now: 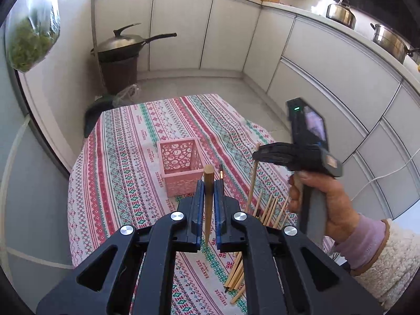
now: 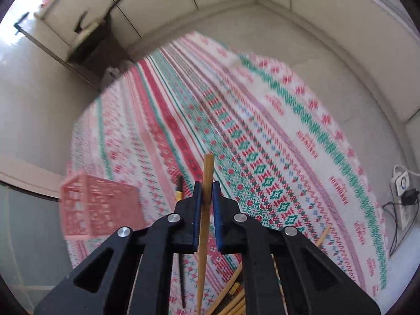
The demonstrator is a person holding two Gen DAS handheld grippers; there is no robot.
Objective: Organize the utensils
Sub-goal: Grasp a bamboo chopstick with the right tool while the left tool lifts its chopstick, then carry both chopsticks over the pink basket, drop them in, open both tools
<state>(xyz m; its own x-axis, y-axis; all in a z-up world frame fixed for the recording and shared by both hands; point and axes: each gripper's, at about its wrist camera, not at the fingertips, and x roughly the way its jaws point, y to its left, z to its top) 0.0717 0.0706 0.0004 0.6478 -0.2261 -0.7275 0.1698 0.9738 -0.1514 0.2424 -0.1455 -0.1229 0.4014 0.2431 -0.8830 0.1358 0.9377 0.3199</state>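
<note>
My left gripper [image 1: 209, 185] is shut on a brown wooden chopstick [image 1: 209, 172] that stands between its blue pads, just in front of the pink perforated basket [image 1: 181, 168]. A dark chopstick with a gold band [image 1: 221, 174] shows beside its right finger. My right gripper [image 2: 207, 191] is shut on a pale bamboo chopstick [image 2: 208, 168]. From the left wrist view the right gripper [image 1: 256, 155] holds that stick [image 1: 252, 183] upright above a loose pile of chopsticks [image 1: 270, 207]. The basket [image 2: 97, 207] lies to its left, and a black chopstick [image 2: 179, 187] lies on the cloth.
A striped patterned cloth [image 1: 126, 157] covers the small table. A lidded wok [image 1: 123, 43] sits on a dark bin by the cabinets. A bag of greens [image 1: 31, 42] hangs at left. A power strip with cables [image 2: 401, 183] lies on the floor at right.
</note>
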